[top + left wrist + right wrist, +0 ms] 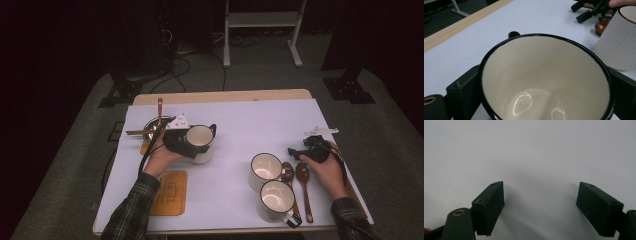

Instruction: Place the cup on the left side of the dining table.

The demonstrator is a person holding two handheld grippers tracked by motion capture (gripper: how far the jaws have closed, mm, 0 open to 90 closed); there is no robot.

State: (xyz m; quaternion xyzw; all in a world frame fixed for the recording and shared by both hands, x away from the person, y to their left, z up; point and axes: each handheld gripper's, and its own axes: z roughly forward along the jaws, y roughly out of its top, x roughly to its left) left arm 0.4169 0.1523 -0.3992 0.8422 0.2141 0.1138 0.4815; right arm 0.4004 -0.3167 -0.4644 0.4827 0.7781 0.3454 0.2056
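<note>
The left tongs (196, 145) are clamped around a cream mug (200, 142) with a black rim, one jaw on each side of its wall, at the left of the desk (240, 120), just beside a dish (152, 127) with chopsticks. In the left gripper view the mug (546, 80) fills the space between the jaws, mouth up and empty. The right tongs (300, 151) are spread wide with nothing between them, resting over bare desk beside two wooden spoons (302, 182) and two more mugs (265, 170). To carry this mug well, I would keep it level, squeeze evenly on the wall below the rim, and lift clear of the dish before moving it toward the other mugs.
</note>
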